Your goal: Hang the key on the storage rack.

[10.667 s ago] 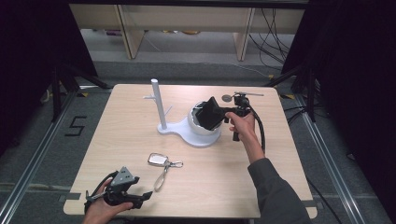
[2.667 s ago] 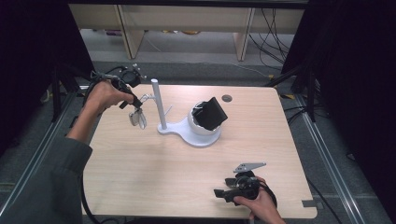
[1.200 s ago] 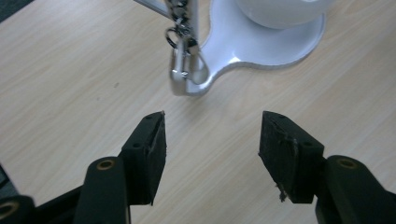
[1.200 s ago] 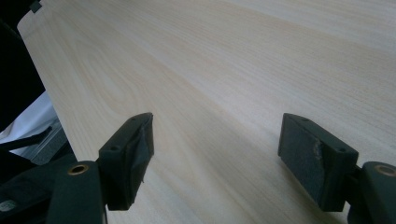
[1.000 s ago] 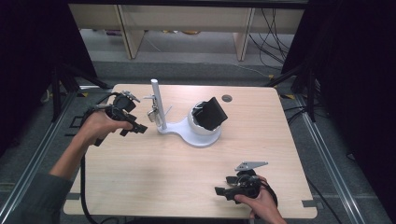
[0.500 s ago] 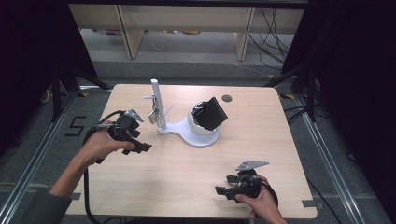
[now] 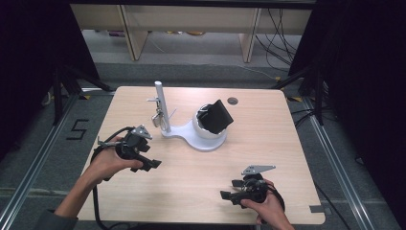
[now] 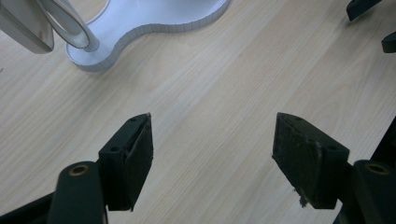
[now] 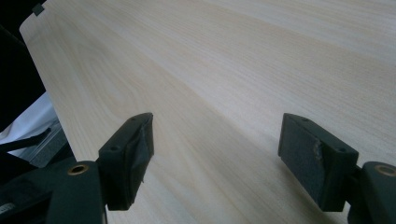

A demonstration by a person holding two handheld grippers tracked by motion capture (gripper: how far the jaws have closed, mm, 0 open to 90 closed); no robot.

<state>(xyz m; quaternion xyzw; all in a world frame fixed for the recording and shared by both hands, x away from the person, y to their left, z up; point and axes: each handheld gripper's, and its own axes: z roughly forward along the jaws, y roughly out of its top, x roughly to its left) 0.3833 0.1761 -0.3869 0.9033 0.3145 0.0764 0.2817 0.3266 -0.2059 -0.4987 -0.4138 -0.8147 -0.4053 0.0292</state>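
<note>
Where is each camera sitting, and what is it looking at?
High view: sits above the person's side, looking forward and down on the table; both forearms, the left tongs and right tongs show.
Left gripper view: rides on the left tongs, looking down at the wood and the white stand; its two open black jaws show.
Right gripper view: rides on the right tongs, looking along the bare tabletop; its open jaws show.
Shared: the high and left gripper views both show the white stand.

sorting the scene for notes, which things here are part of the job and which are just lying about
In the job:
- silver metal key bunch hanging on the white post stand's hook
- left tongs, open, empty

Lying about:
- black wallet-like block in the white cup
- right tongs, open, resting on the wooden table
</note>
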